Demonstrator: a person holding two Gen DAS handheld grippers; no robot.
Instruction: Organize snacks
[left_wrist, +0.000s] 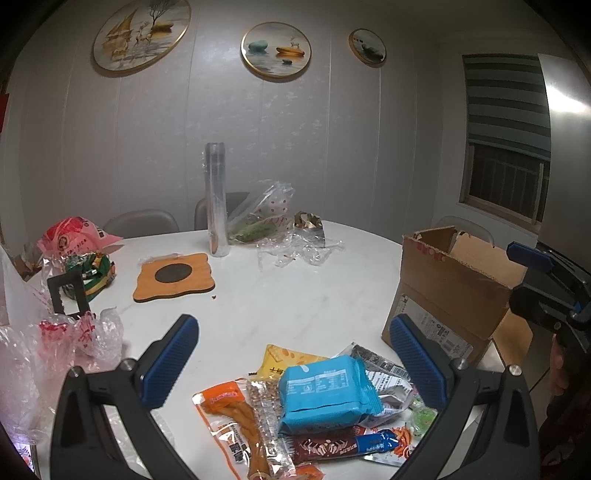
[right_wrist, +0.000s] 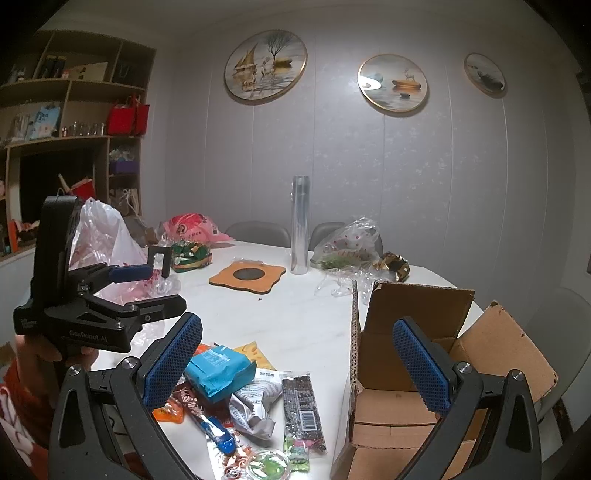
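Observation:
A pile of snack packets lies on the white table near its front edge. On top is a blue packet, also in the right wrist view. Around it lie an orange packet, a yellow packet, a dark red and blue bar and a silver packet. An open cardboard box stands to the right. My left gripper is open above the pile. My right gripper is open, between the pile and the box. Both are empty.
An orange coaster, a clear tall tube, crumpled plastic bags and a pink bag sit farther back. Plastic bags crowd the left edge. Chairs stand behind the table; shelves are at the left.

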